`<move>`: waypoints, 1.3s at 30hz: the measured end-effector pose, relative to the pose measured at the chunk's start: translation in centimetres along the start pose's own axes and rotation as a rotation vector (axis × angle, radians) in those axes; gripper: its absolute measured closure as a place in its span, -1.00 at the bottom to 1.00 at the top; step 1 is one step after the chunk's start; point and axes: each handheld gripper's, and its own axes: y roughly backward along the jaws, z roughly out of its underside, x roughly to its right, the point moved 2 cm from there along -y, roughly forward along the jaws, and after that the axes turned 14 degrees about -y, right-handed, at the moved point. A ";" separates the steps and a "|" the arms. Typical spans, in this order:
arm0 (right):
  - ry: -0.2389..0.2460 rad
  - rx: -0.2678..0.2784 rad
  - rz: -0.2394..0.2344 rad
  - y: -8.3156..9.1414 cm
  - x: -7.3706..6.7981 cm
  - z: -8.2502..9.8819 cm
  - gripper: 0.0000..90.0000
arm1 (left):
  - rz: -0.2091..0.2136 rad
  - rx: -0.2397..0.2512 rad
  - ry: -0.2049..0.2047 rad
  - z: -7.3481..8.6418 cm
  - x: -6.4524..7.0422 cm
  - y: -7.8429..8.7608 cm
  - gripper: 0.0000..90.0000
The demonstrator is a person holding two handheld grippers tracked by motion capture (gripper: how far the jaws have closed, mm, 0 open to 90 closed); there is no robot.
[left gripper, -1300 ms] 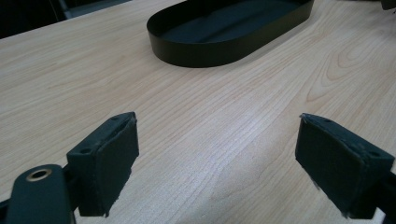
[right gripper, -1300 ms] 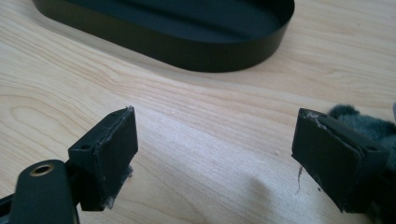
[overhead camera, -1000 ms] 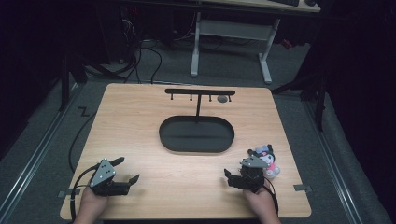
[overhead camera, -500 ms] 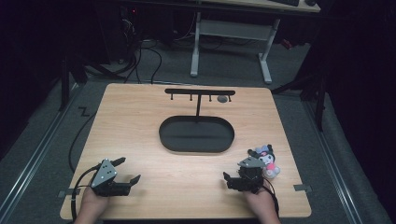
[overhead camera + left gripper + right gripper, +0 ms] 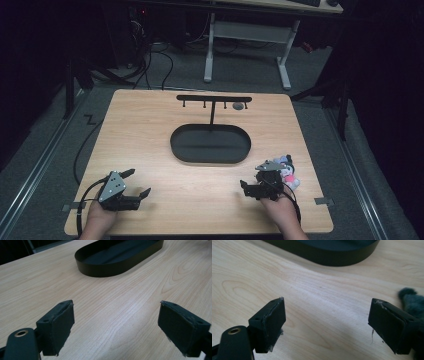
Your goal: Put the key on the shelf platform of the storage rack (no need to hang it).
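Note:
My left gripper (image 5: 136, 182) rests low over the table's front left, open, with bare wood between its pads (image 5: 116, 306). At the front right my right gripper (image 5: 254, 179) is also open and holds nothing (image 5: 327, 302). A small plush toy (image 5: 288, 173), pink, white and dark, lies just to its right; a dark fuzzy part of the toy (image 5: 412, 298) shows beside the right pad, and I cannot tell whether they touch. A black oval tray (image 5: 210, 159) sits at the table's middle, ahead of both grippers (image 5: 100, 271) (image 5: 329, 261).
Behind the tray stands a black T-shaped rack (image 5: 214, 98) with several hooks; a small grey thing (image 5: 238, 106) hangs near its right end. The wooden table (image 5: 150, 130) ends close behind both hands. A white desk frame (image 5: 247, 35) stands on the floor beyond.

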 end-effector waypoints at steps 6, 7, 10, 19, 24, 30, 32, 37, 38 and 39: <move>0.014 -0.058 0.010 -0.6 -0.2 -0.3 -0.68 | 0.001 0.011 -0.008 -0.3 0.3 -0.1 -0.68; 0.012 -0.063 0.012 -0.7 -0.3 -0.3 -0.68 | 0.000 0.013 -0.007 -0.3 0.3 -0.1 -0.68; 0.021 -0.080 0.024 -0.9 -0.6 -0.3 -0.68 | -0.002 0.027 -0.007 -0.3 0.3 0.0 -0.68; 0.066 -0.134 0.052 -0.8 -1.0 -0.4 -0.67 | 0.014 0.057 -0.002 -0.4 0.4 0.2 -0.68; 0.080 -0.163 0.046 -0.6 -1.1 -0.5 -0.67 | -0.007 0.066 -0.017 -0.5 0.4 0.5 -0.68; 0.067 -0.186 0.032 0.0 -1.2 -1.0 -0.67 | 0.015 0.066 -0.020 -0.4 0.4 0.4 -0.69; 0.046 -0.209 0.032 0.1 -1.1 -1.1 -0.67 | 0.014 0.066 -0.030 -0.4 0.5 0.4 -0.70; 0.037 -0.258 0.020 0.3 -1.1 -1.2 -0.67 | 0.007 0.053 -0.020 -0.4 0.4 0.3 -0.70; 0.035 -0.265 0.018 0.3 -1.1 -1.2 -0.67 | 0.008 0.050 -0.013 -0.3 0.4 0.3 -0.70; 0.031 -0.281 0.015 0.3 -1.2 -1.1 -0.67 | 0.006 0.049 -0.013 -0.3 0.4 0.3 -0.70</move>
